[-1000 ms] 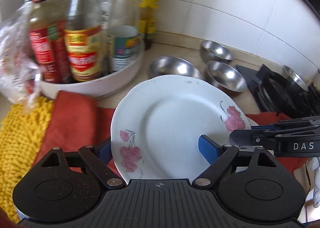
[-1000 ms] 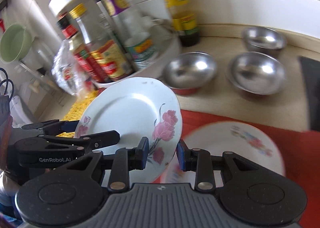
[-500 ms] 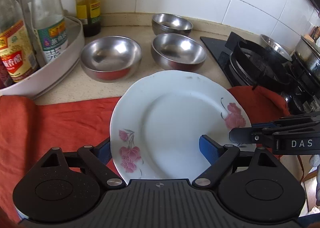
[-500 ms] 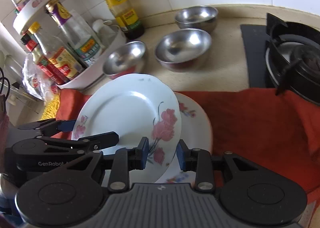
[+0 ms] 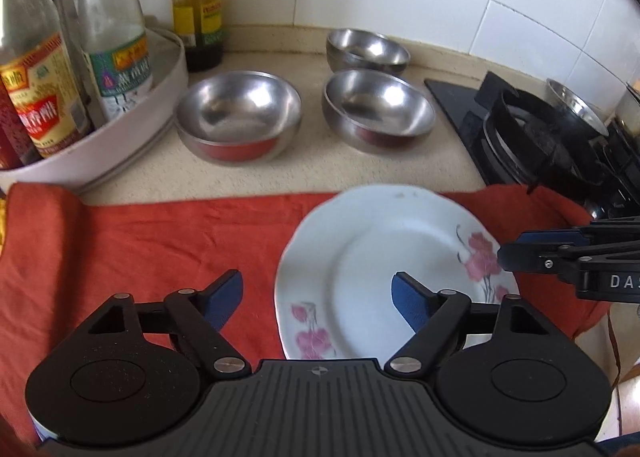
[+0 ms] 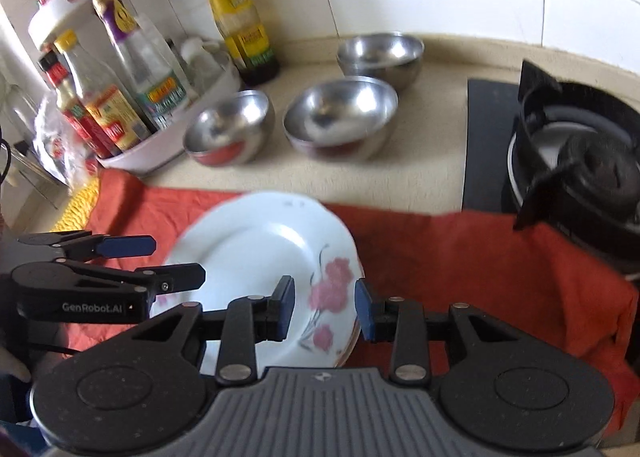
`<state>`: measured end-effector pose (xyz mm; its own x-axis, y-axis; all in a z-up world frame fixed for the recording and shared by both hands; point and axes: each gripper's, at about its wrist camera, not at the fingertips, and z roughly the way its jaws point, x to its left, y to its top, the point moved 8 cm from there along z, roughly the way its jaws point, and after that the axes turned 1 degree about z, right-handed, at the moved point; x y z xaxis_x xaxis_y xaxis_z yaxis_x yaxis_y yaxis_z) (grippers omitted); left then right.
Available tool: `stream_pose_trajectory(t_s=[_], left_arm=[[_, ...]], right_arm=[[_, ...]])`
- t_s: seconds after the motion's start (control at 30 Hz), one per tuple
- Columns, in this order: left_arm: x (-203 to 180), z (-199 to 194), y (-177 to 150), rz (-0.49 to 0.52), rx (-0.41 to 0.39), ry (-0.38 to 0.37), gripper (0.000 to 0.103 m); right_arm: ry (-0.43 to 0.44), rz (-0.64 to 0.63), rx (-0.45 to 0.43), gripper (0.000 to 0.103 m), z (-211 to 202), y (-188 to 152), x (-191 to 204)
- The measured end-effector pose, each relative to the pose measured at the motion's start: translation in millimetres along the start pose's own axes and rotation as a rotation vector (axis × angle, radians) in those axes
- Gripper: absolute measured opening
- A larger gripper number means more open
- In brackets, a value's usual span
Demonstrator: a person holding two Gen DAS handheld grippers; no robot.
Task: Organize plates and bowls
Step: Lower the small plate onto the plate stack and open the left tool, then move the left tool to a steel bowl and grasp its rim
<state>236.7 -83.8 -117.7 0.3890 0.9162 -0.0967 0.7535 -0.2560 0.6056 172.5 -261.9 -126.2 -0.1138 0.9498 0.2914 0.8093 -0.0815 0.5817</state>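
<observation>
A white plate with pink flowers (image 5: 384,257) lies on the red cloth (image 5: 160,241); in the right wrist view (image 6: 260,249) it rests on top of another plate whose rim shows under its right edge. My left gripper (image 5: 318,295) is open, with the plate's left edge between its fingers. My right gripper (image 6: 325,308) is open around the plate's near right rim, not touching it. Three steel bowls stand behind on the counter: left (image 5: 238,119), middle (image 5: 378,109), back (image 5: 366,51).
A white turntable rack (image 5: 132,137) with several sauce bottles stands at the back left. A dark bottle (image 5: 200,5) stands by the wall. The gas stove (image 5: 560,141) is at the right, with a pot support. A yellow mat (image 6: 76,205) lies left of the cloth.
The plate was carried right and lowered onto the other plate on the cloth. Both grippers opened and let go of it; the left one shifted left.
</observation>
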Motion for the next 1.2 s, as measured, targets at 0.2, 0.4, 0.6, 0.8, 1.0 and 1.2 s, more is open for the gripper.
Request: stream_pose_trajectory(t_s=[0.2,0.4,0.6,0.8,1.0,1.2], left_arm=[[-6.6,-2.0,23.7,0.010,-0.036,0.050,0.088],[-15.1,2.5,59.2,-0.013,-0.070,0.036,0.089],[-32.4,38.3,84.1,-0.075,-0.016,-0.059,0.087],[-28.3,74.6,95.6,-0.152,0.024,-0.062,0.077],[-23.8,93.6,104.5,-0.207,0.027,-0.050,0.069],[-23.8,112.5,109.1,-0.174,0.057,-0.011,0.054]], right_arm=[[0.016,-0.028,-0.041,0.035,-1.0,25.9,-4.8],[0.032,-0.062,-0.064,0.035,7.2,75.9,-8.0],[0.005,-0.049,-0.038,0.035,31.7,118.2,-31.3],[0.006,-0.017,0.025,0.035,68.2,132.3,-54.8],[0.026,-0.035,0.058,0.035,88.9,139.6,-62.0],[0.041,-0.026,0.097,0.022,106.9,138.0,-67.1]])
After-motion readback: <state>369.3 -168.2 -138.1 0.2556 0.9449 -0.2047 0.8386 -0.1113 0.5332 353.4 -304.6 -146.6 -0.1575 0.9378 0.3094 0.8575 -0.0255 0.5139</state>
